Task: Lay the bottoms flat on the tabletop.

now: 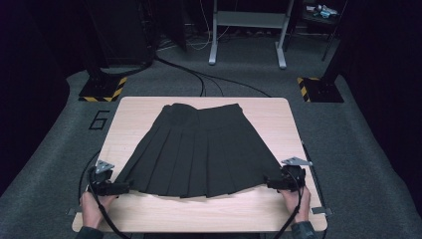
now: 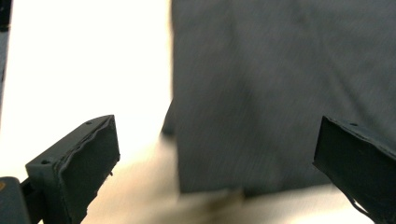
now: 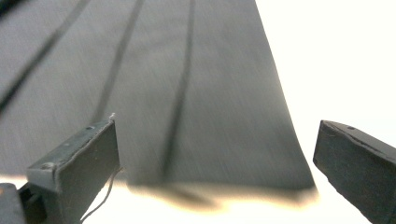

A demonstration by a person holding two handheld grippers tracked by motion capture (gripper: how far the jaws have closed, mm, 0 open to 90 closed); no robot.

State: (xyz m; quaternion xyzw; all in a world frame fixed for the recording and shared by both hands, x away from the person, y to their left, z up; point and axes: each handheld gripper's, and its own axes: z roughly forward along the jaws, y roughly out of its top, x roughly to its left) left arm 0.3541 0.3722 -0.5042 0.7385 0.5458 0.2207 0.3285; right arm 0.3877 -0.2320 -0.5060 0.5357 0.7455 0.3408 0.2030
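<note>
A black pleated skirt (image 1: pixel 199 154) lies flat on the wooden table (image 1: pixel 149 209), waistband at the far side, hem toward me. My left gripper (image 1: pixel 119 188) sits at the hem's left corner, open, with the corner of the skirt (image 2: pixel 261 102) lying on the table ahead of the wide-apart jaws. My right gripper (image 1: pixel 268 183) is at the hem's right corner, also open; the skirt's pleats (image 3: pixel 177 93) and hem edge lie just ahead between its jaws. Neither holds the cloth.
The table stands on grey carpet. Black cables (image 1: pixel 209 79) run across the floor behind it. Yellow-and-black striped stand bases (image 1: pixel 102 89) sit at the far left and far right (image 1: pixel 318 88). A grey desk frame (image 1: pixel 247 30) stands at the back.
</note>
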